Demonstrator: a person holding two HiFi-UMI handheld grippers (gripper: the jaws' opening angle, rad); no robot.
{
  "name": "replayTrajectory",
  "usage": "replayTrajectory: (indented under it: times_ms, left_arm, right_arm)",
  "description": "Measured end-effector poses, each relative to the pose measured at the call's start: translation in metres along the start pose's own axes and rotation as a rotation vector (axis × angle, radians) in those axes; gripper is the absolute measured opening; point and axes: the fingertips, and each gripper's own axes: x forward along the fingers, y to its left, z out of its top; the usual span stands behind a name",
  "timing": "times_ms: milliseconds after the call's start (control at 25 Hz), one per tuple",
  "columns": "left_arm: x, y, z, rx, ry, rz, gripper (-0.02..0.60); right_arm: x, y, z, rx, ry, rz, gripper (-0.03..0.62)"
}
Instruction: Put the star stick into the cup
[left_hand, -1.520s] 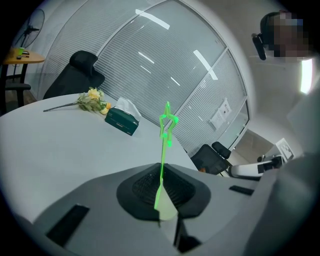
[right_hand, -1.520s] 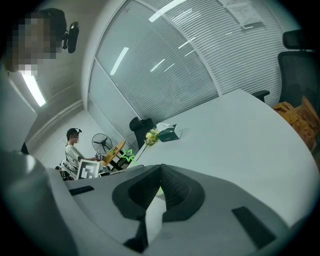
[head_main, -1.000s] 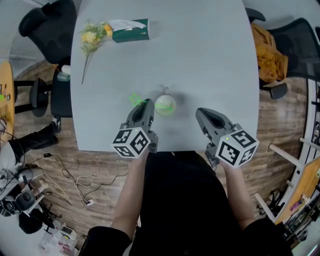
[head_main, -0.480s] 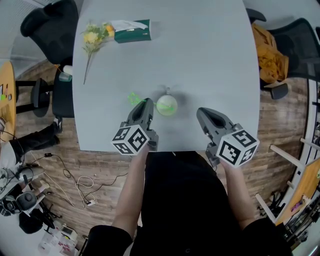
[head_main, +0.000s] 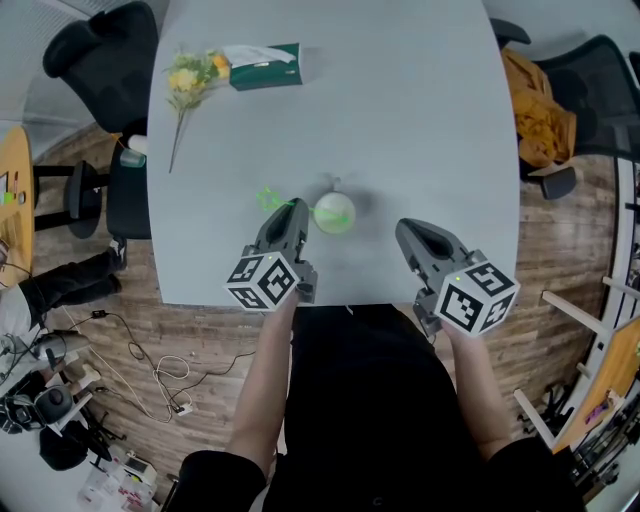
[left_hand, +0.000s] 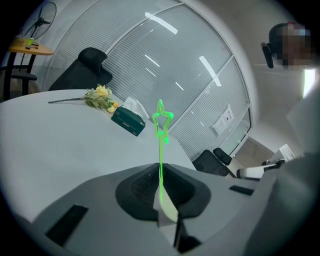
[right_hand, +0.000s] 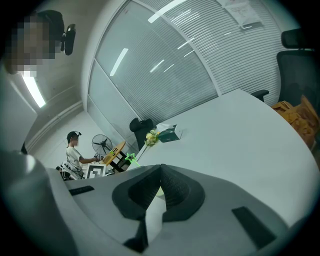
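Note:
A thin green star stick (head_main: 270, 199) is clamped in my left gripper (head_main: 293, 209), which is shut on its shaft. In the left gripper view the stick's star head (left_hand: 161, 120) rises straight out from between the closed jaws (left_hand: 161, 168). A pale green cup (head_main: 334, 212) stands on the grey table (head_main: 420, 120), just right of the left gripper's tip and apart from it. My right gripper (head_main: 409, 229) hovers near the table's front edge, to the right of the cup. It is shut with nothing in it (right_hand: 160, 170). The star (right_hand: 131, 159) shows at its left.
A yellow flower sprig (head_main: 185, 78) and a green tissue box (head_main: 262, 65) lie at the table's far left. Black chairs (head_main: 95, 50) stand left, and a chair with orange cloth (head_main: 540, 105) stands right. A person (right_hand: 75, 150) stands far off by a fan.

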Motion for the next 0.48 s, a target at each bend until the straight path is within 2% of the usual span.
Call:
replayTrajectory:
  times_ms: [480]
  left_arm:
    - [0.0035,0.0022,-0.0023,0.020,0.010,0.017,0.015]
  right_arm:
    - [-0.0079,-0.0038,0.0015,0.005,-0.016,-0.008,0.011]
